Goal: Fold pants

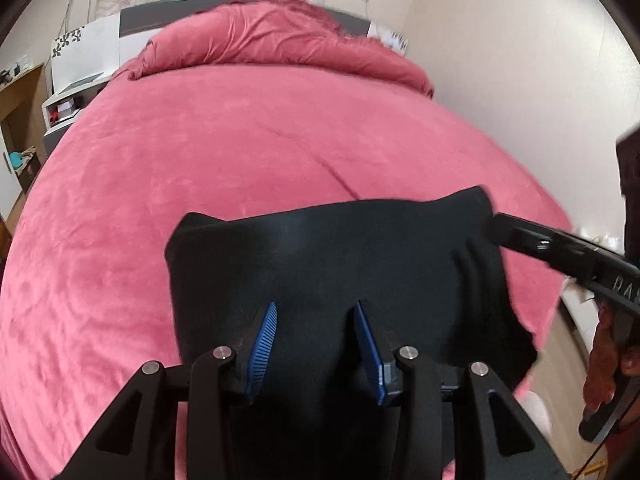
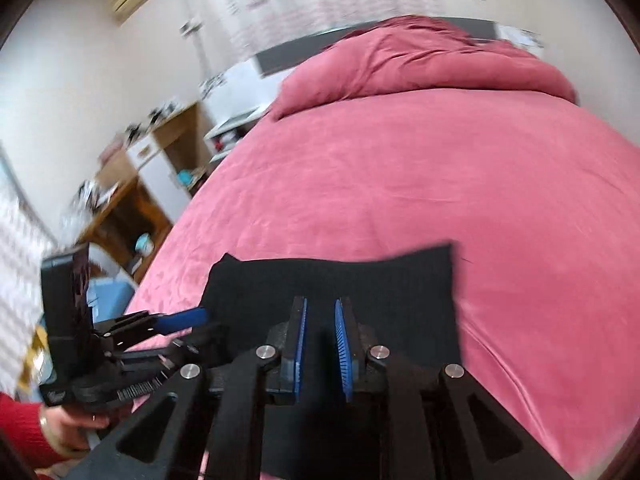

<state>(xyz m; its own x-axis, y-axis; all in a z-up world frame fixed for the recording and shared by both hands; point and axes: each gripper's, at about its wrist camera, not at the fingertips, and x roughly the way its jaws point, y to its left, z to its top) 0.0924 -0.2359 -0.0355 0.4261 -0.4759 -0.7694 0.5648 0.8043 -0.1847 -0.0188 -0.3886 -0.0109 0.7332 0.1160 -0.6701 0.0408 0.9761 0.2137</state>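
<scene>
With the black pants (image 1: 340, 264) folded at the lower centre on the bed (image 1: 240, 152), my left gripper (image 1: 316, 348) spread, right gripper (image 2: 320, 344) nearly closed, both empty, I judge smoothing comes next.

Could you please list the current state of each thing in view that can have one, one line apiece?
Black fabric pants: folded into a compact rectangle, lying flat on the bed.
Left gripper: open, blue pads apart over the pants.
Right gripper: jaws nearly together, a narrow gap showing, nothing pinched.
Pink plush bedspread: spread smooth over the bed.
Pink duvet: bunched up at the head end.
</scene>
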